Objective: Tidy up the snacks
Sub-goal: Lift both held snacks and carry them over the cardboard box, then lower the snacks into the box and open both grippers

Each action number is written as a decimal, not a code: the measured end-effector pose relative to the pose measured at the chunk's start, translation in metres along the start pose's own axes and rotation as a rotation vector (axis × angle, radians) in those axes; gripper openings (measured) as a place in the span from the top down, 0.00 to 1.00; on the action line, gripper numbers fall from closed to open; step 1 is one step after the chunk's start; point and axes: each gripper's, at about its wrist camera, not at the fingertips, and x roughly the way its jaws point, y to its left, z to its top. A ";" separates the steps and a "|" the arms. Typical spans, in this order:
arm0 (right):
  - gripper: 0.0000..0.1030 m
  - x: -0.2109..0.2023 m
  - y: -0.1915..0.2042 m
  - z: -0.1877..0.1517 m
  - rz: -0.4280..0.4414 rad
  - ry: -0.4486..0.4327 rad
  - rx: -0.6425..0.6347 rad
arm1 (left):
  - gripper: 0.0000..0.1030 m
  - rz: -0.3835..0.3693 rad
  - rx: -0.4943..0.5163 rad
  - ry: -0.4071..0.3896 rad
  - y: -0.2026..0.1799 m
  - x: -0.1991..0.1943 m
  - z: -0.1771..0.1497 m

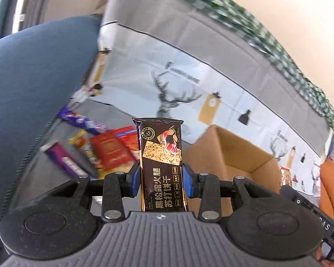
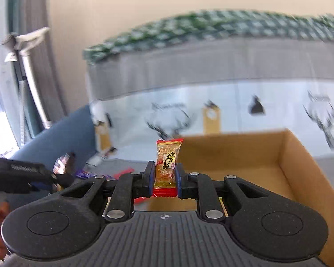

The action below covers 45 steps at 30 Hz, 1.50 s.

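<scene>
In the left wrist view my left gripper [image 1: 161, 179] is shut on a black cracker packet [image 1: 161, 155] that stands upright between the blue pads. Several loose snack packets [image 1: 109, 149] lie on the grey surface behind it to the left. An open cardboard box [image 1: 238, 155] sits to the right. In the right wrist view my right gripper [image 2: 164, 181] is shut on a small red and gold peanut snack packet [image 2: 167, 166], held upright in front of the same cardboard box [image 2: 300, 171]. The left gripper [image 2: 22, 173] shows at the left edge there, with a hand under it.
A blue cushion [image 1: 33, 84] rises at the left. Behind everything runs a sofa back with a deer-print cover [image 1: 178, 84] and a green checked cloth [image 2: 211, 24] on top. An orange cushion [image 1: 329, 178] sits at the far right. A curtain hangs at the left [image 2: 26, 89].
</scene>
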 end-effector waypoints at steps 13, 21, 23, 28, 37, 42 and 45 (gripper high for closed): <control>0.81 -0.018 -0.057 0.003 -0.117 -0.023 0.021 | 0.59 -0.190 0.132 -0.016 -0.092 0.031 -0.024; 0.81 -0.025 -0.079 0.000 -0.176 -0.020 0.015 | 0.59 -0.266 0.279 -0.037 -0.140 0.037 -0.048; 0.81 -0.027 -0.084 -0.001 -0.186 -0.024 0.020 | 0.59 -0.276 0.303 -0.036 -0.147 0.037 -0.054; 0.81 -0.030 -0.091 -0.002 -0.207 -0.032 0.025 | 0.59 -0.286 0.343 -0.030 -0.156 0.038 -0.062; 0.81 -0.031 -0.090 -0.002 -0.205 -0.031 0.021 | 0.59 -0.278 0.338 -0.035 -0.148 0.037 -0.059; 0.81 -0.030 -0.089 -0.002 -0.203 -0.030 0.015 | 0.59 -0.277 0.339 -0.035 -0.148 0.036 -0.059; 0.81 -0.030 -0.089 -0.002 -0.203 -0.027 0.015 | 0.59 -0.277 0.340 -0.034 -0.148 0.036 -0.059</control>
